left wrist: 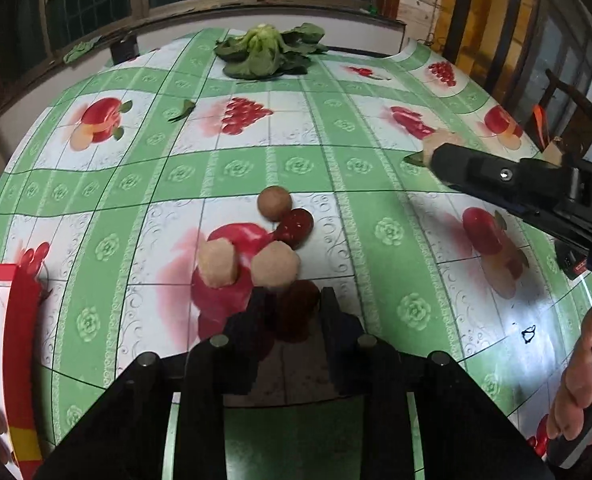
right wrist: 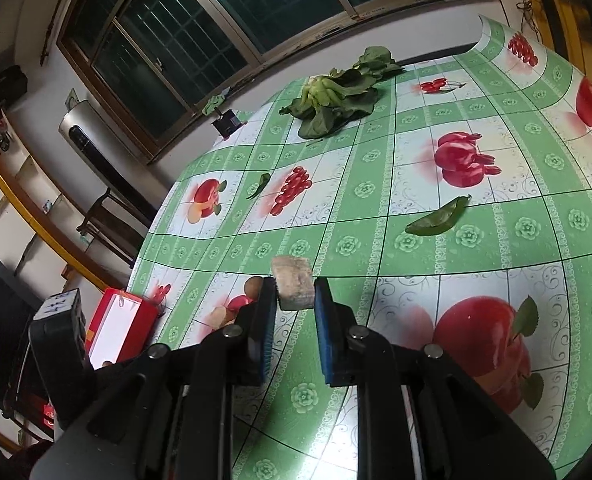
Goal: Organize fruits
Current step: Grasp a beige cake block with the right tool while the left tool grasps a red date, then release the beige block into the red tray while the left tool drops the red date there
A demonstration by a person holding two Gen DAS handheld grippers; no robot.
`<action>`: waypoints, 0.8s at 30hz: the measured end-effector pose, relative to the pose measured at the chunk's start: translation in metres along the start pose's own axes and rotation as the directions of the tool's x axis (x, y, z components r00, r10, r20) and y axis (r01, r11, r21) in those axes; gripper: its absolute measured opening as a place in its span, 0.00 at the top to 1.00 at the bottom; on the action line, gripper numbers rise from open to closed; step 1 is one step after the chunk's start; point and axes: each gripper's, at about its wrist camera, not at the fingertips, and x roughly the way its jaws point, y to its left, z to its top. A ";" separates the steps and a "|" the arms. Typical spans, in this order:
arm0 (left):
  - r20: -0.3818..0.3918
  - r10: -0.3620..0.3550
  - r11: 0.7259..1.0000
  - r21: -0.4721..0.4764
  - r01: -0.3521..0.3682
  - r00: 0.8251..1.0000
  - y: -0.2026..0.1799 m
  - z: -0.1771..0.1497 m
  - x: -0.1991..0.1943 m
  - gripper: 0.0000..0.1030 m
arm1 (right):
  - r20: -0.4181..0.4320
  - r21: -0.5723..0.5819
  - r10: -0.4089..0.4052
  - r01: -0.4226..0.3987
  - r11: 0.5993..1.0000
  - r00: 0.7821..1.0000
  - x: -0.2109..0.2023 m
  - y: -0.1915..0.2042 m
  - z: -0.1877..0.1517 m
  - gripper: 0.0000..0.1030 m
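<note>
In the left wrist view, several small fruits lie in a cluster on the fruit-print tablecloth: a round brown one (left wrist: 274,203), a dark red one (left wrist: 294,225), and two tan chunks (left wrist: 217,263) (left wrist: 275,265). My left gripper (left wrist: 294,300) has its fingers around a dark red fruit (left wrist: 298,309) at the near end of the cluster. My right gripper (right wrist: 294,292) is shut on a tan fruit chunk (right wrist: 294,285) and holds it above the table. It also shows in the left wrist view (left wrist: 435,148), at the right.
A leafy green vegetable (left wrist: 264,51) lies at the far edge of the table. Loose green leaves lie on the cloth (right wrist: 435,222) (left wrist: 182,111). A red and white box (left wrist: 0,344) stands at the left edge. Windows and a wall are behind the table.
</note>
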 end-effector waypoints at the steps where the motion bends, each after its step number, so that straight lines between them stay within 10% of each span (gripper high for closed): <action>1: 0.001 -0.004 1.000 0.005 0.004 1.000 0.000 -0.001 -0.001 0.75 | 0.003 -0.003 -0.002 0.002 1.000 1.000 0.000 0.000 0.000 0.80; 16: 0.232 0.043 0.999 -0.028 -0.038 0.972 0.051 -0.048 -0.138 0.75 | 0.098 -0.098 -0.058 0.067 0.993 0.994 -0.007 0.015 -0.005 0.80; 24: 0.327 0.186 0.978 -0.155 -0.142 0.926 0.117 -0.083 -0.203 0.75 | 0.064 -0.241 0.082 -0.064 0.968 0.995 -0.015 0.108 -0.061 0.80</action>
